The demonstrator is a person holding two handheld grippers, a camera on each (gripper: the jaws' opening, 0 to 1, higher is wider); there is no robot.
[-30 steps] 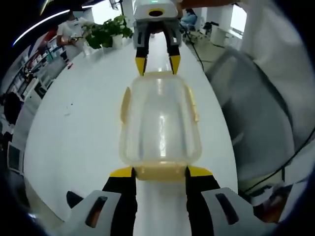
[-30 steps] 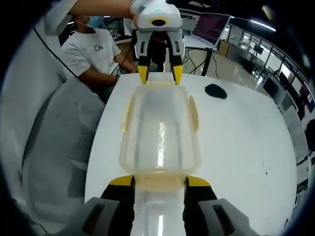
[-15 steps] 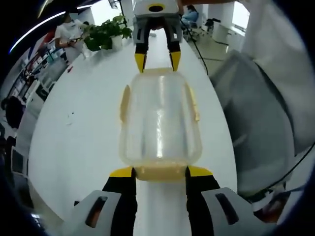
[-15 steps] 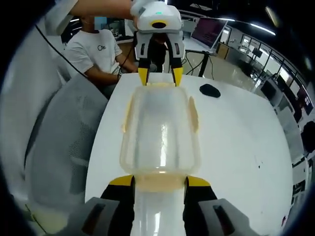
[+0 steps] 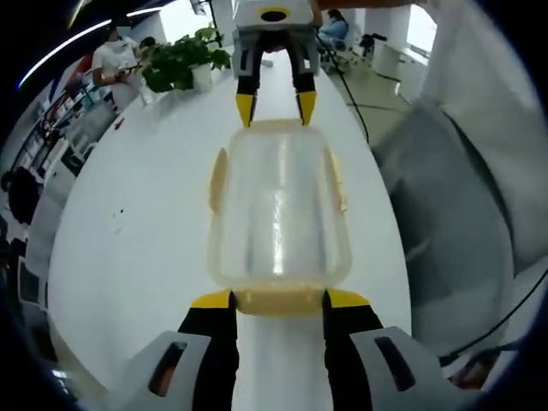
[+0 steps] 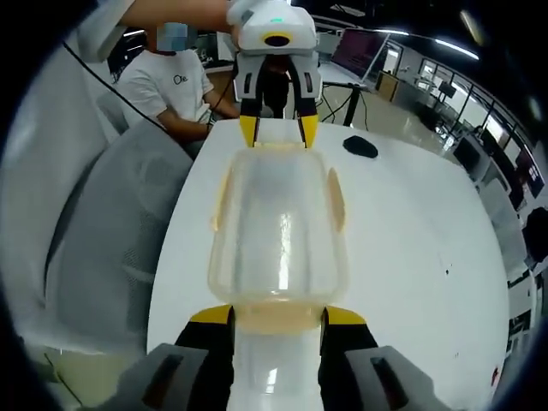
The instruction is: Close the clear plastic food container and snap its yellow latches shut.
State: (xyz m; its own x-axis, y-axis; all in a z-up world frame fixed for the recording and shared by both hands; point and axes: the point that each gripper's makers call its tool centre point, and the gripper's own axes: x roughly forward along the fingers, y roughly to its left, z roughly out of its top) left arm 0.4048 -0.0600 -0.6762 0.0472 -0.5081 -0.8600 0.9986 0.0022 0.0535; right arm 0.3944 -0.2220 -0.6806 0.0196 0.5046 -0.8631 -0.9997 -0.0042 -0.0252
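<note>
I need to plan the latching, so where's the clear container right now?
The clear container lies on the white table, centered in both gripper views, with the left gripper and right gripper at opposite ends.

Your work surface is a long white glossy counter (image 5: pixel 145 197), seen from opposite ends in the two gripper views (image 6: pixel 411 231). The clear container (image 5: pixel 278 210) sits over it along the edge nearest the grey chair; whether it rests on the surface or is lifted, you can't tell. In the left gripper view, a potted green plant (image 5: pixel 175 64) stands at the far end, and a few small dark specks (image 5: pixel 118 211) lie on the open surface left of the container. In the right gripper view, a dark computer mouse (image 6: pixel 360 146) lies near the far end, well apart from the container, with tiny dark specks (image 6: pixel 446 271) scattered farther right.
</note>
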